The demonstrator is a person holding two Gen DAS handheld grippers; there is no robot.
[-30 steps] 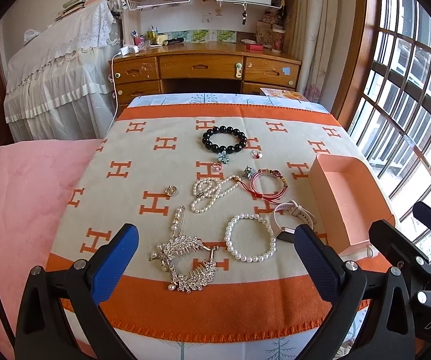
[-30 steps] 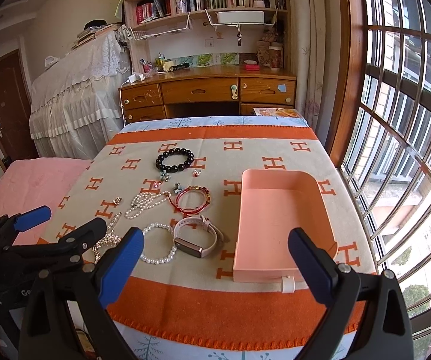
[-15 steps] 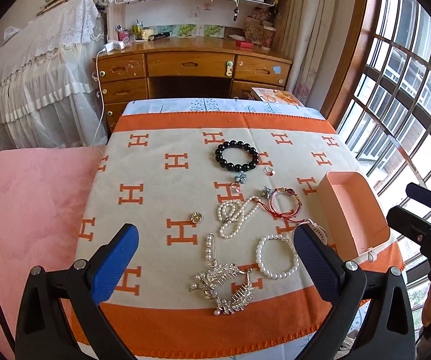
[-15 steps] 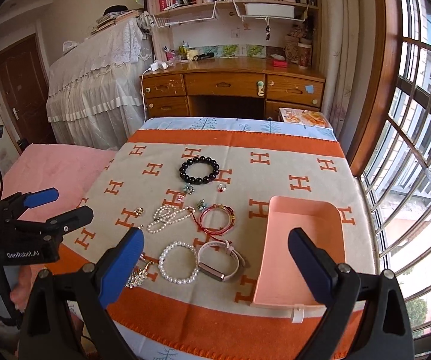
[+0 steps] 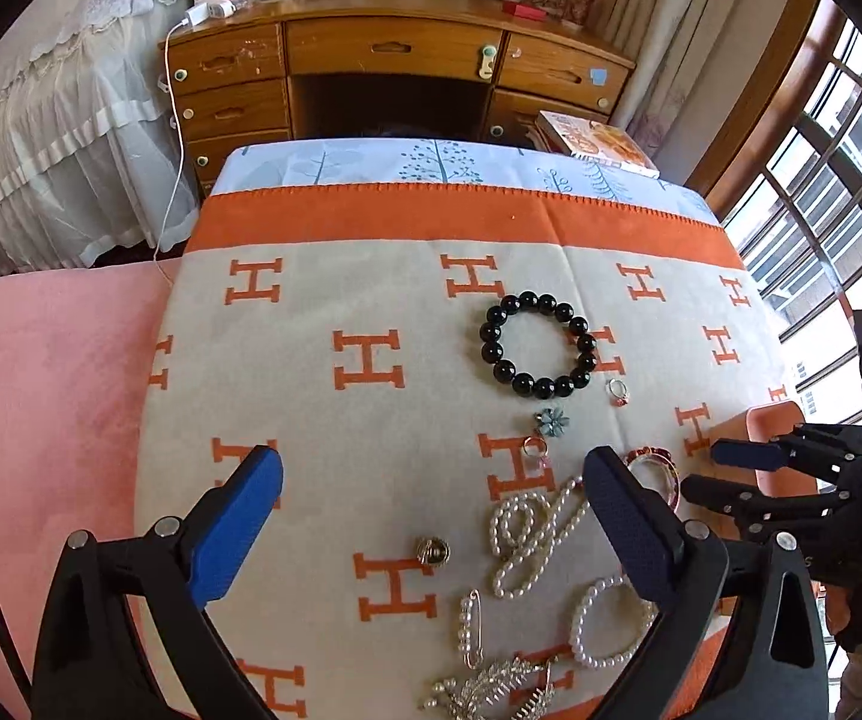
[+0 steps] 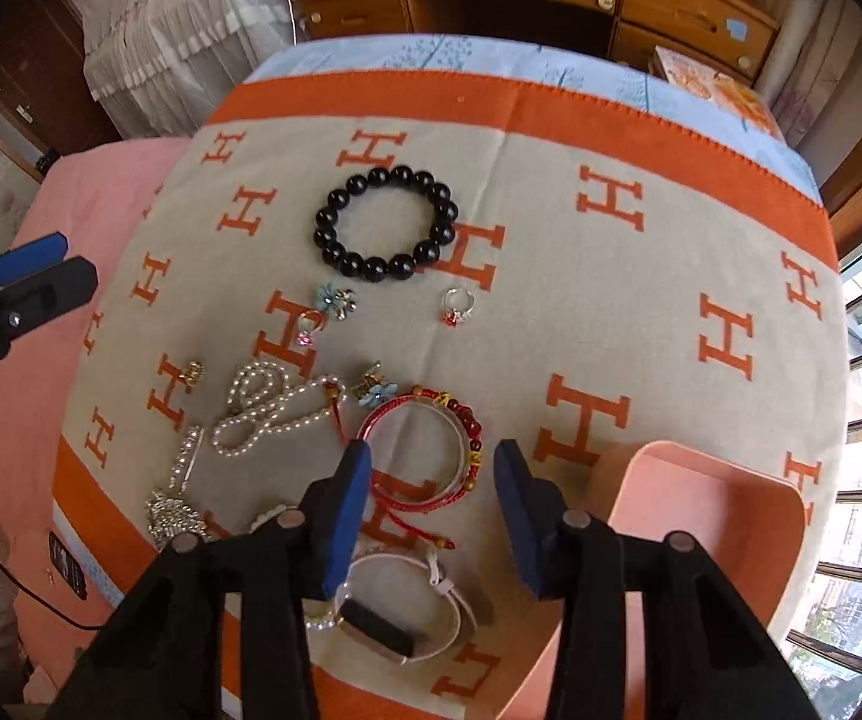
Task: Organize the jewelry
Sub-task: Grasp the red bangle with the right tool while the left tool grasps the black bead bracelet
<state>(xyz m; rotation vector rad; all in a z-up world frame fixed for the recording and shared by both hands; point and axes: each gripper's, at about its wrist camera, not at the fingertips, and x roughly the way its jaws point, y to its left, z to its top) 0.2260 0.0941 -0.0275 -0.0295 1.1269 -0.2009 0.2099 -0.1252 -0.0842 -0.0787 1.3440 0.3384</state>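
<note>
Jewelry lies on an orange and beige H-patterned blanket [image 5: 371,312]. A black bead bracelet [image 5: 537,345] lies farthest; it also shows in the right wrist view [image 6: 387,224]. A red cord bracelet [image 6: 425,450] lies between the tips of my right gripper [image 6: 428,462], which is open and hangs just above it. A pearl necklace [image 6: 275,405], a white band watch [image 6: 395,612], rings [image 6: 457,305] and a silver brooch [image 5: 490,690] lie around. My left gripper [image 5: 431,474] is open and empty above the blanket. A pink tray [image 6: 700,540] sits at the right.
A wooden desk with drawers [image 5: 395,66] stands behind the table. A pink cushion surface [image 5: 41,390] lies at the left. A window with bars [image 5: 850,180] is at the right. A book [image 5: 598,141] rests at the far table corner.
Both grippers have moved forward and down toward the jewelry. The right gripper's jaws have narrowed and now straddle the red cord bracelet.
</note>
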